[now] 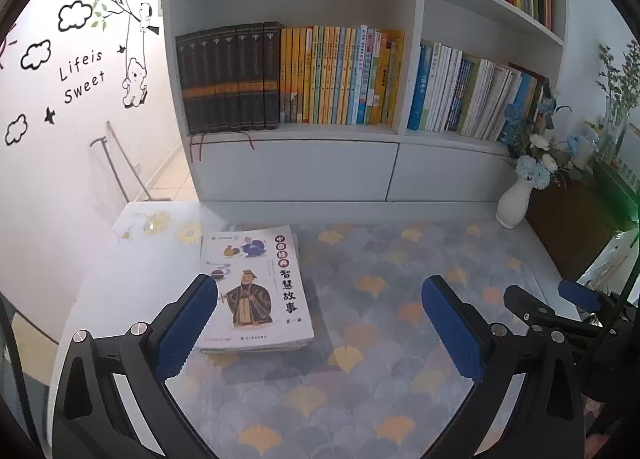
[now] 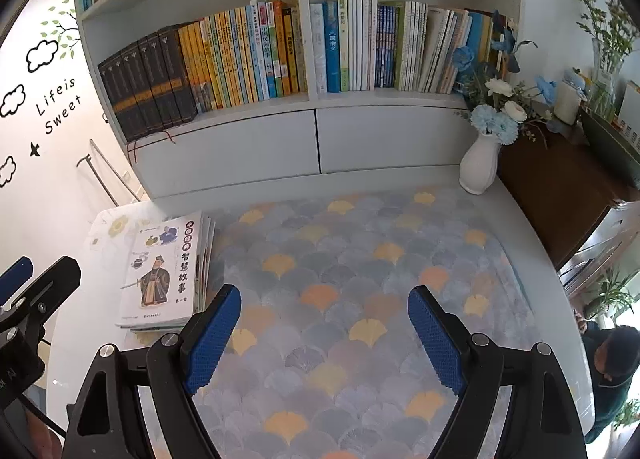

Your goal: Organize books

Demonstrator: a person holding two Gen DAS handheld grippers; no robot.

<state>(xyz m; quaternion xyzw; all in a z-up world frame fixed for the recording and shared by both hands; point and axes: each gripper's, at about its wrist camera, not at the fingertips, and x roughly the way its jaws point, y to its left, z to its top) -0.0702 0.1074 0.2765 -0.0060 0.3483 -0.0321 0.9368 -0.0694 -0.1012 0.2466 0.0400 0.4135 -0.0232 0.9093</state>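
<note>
A small stack of thin books (image 1: 256, 287) lies flat on the table, its top cover white with a robed figure and Chinese title; the right wrist view shows the same stack (image 2: 164, 271) at the left. My left gripper (image 1: 320, 299) is open above the table, its left finger (image 1: 188, 323) overlapping the stack's near left edge in view, nothing between the pads. My right gripper (image 2: 324, 311) is open over the patterned cloth, to the right of the stack, holding nothing. Each gripper shows at the edge of the other's view.
A white bookcase (image 1: 288, 163) packed with upright books stands behind the table. A white vase of blue and white flowers (image 2: 480, 163) sits at the back right corner. A dark wooden cabinet (image 2: 560, 195) flanks the right side. A person (image 2: 612, 363) crouches low at right.
</note>
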